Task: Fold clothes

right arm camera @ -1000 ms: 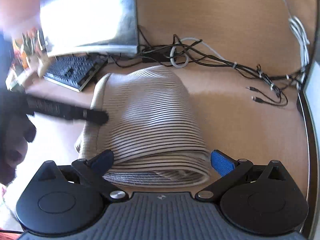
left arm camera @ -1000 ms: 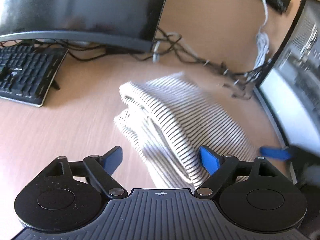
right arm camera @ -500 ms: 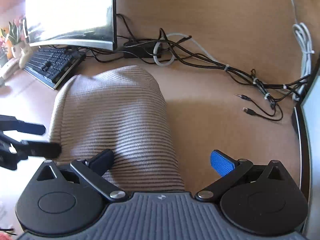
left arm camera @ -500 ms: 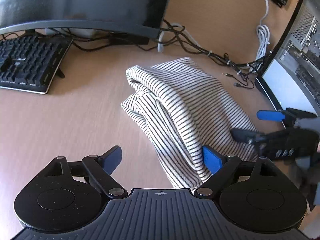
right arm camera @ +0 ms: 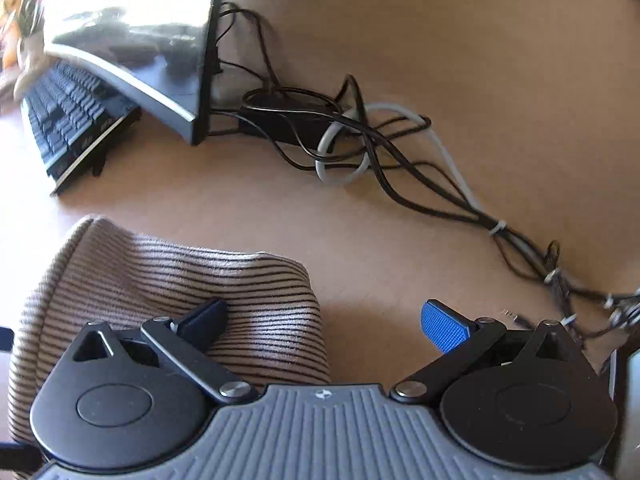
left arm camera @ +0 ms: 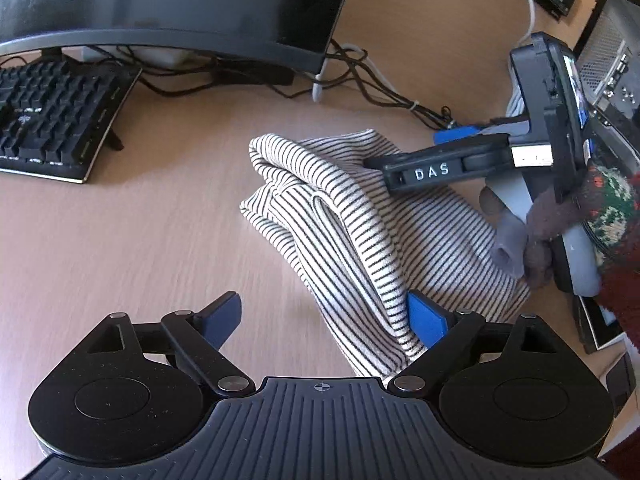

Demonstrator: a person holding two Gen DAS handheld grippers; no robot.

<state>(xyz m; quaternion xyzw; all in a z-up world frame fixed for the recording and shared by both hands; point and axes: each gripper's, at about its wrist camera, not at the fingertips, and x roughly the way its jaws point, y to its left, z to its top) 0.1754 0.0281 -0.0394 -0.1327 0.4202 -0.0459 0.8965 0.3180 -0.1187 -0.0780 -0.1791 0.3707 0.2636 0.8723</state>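
On the desk (left arm camera: 120, 248), left wrist view: striped garment (left arm camera: 360, 216) lies doubled into a thick bundle, several layers stacked, edges uneven on its left side. Folded mostly, I'd judge, though loose; maybe a tidy-up or one more fold left. Left gripper (left arm camera: 326, 316) spread wide, clamping nothing, its right pad against the near hem. Right gripper (left arm camera: 400, 148) hovers over the far part of the cloth, held by a gloved hand (left arm camera: 532, 224). Keyboard (left arm camera: 56, 116) and monitor (left arm camera: 180, 4) sit well left, cables (left arm camera: 384, 88) behind, computer case (left arm camera: 612, 60) close on the right. Right wrist view: right gripper (right arm camera: 324, 320) also wide, empty, left finger over the garment (right arm camera: 160, 280). Cables (right arm camera: 360, 140) near the cloth's far edge; snag risk if it slides back.
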